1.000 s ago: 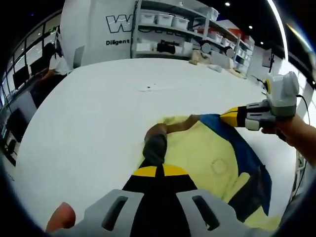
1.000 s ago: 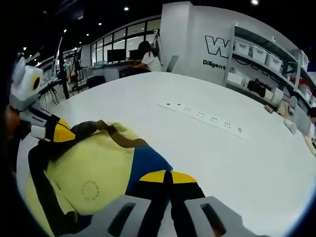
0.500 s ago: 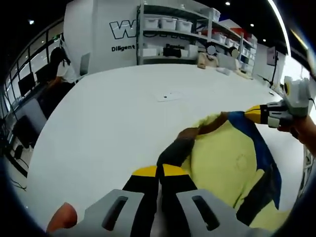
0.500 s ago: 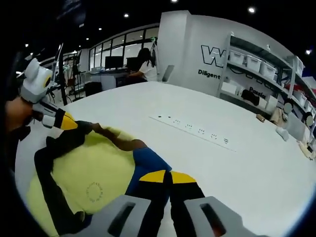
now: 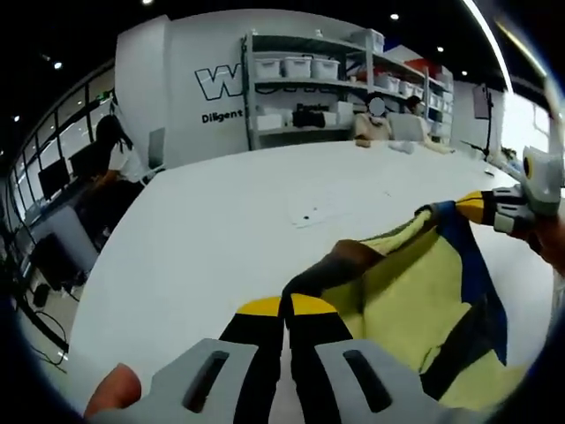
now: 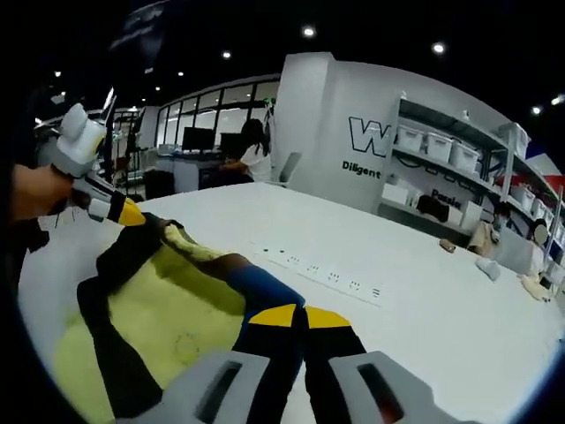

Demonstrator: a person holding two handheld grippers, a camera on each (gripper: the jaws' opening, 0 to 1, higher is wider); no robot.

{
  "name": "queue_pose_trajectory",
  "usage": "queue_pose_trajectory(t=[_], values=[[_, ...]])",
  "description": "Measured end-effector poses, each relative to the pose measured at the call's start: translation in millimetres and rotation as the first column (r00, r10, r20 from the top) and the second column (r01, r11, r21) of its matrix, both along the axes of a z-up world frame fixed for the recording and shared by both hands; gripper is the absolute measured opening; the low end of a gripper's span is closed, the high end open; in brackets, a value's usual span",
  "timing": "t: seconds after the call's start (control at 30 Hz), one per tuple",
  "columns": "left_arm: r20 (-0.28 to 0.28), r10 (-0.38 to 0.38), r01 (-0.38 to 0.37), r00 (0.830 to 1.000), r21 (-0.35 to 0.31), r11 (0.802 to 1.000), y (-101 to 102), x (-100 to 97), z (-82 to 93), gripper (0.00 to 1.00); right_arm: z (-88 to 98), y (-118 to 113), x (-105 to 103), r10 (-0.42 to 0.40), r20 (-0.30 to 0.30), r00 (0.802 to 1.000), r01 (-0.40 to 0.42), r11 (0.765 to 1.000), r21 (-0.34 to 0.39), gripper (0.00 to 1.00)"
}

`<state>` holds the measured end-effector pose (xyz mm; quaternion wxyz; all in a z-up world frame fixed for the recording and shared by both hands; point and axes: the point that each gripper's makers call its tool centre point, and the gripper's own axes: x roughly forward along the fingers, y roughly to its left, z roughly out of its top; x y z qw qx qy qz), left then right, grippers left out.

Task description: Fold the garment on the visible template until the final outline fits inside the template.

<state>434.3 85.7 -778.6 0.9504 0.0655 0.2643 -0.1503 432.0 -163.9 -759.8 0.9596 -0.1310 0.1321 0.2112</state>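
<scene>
In the left gripper view, the left gripper (image 5: pixel 284 309) has its yellow-tipped jaws pressed together on a dark edge of the garment (image 5: pixel 415 291), a yellow piece with blue and black panels and a brown collar band. The cloth runs from that pinch up and across to the right gripper (image 5: pixel 472 208), which comes in from the right side of the garment and clamps its blue corner, so the top edge is stretched between the two and lifted off the white table (image 5: pixel 203 238). The rest of the garment hangs and trails down toward the table below that edge. Beyond the garment, on the far side of the table, stand shelves with white bins (image 5: pixel 305 79), and a seated person (image 5: pixel 115 155) is at a desk off the table's left end. In the right gripper view, the right gripper (image 6: pixel 291 320) is closed tight on the garment's (image 6: pixel 168 309) blue part, right at the jaw tips. The yellow body with its black bands spreads away to the left of that grip, up to the left gripper (image 6: pixel 124 212), held in a hand (image 6: pixel 35 190), which pinches the dark far corner. Just beyond the garment a power strip (image 6: pixel 322 274) lies flat on the table (image 6: pixel 441 309).
</scene>
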Motion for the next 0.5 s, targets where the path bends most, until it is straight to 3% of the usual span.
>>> queue_pose_trajectory(t=[0.1, 0.13, 0.3, 0.5], values=[[-0.001, -0.013, 0.013, 1.000, 0.024, 1.000, 1, -8.4, -7.2, 0.00, -0.2, 3, -11, 0.047, 0.042, 0.998, -0.045, 0.998, -0.038, 0.00], [-0.013, -0.019, 0.020, 1.000, 0.022, 1.000, 1, -13.4, -12.1, 0.00, -5.3, 2, -15, 0.056, 0.036, 0.998, -0.054, 0.996, -0.069, 0.00], [-0.049, -0.023, 0.024, 0.999, 0.025, 0.999, 1, -33.1, -32.2, 0.00, -24.7, 4, -33, 0.107, -0.003, 0.994, -0.107, 0.990, -0.094, 0.00], [-0.062, -0.043, 0.045, 0.997, 0.030, 0.999, -1, -54.2, -38.8, 0.00, -36.6, 8, -52, 0.174, -0.060, 0.983, -0.181, 0.976, -0.124, 0.00]])
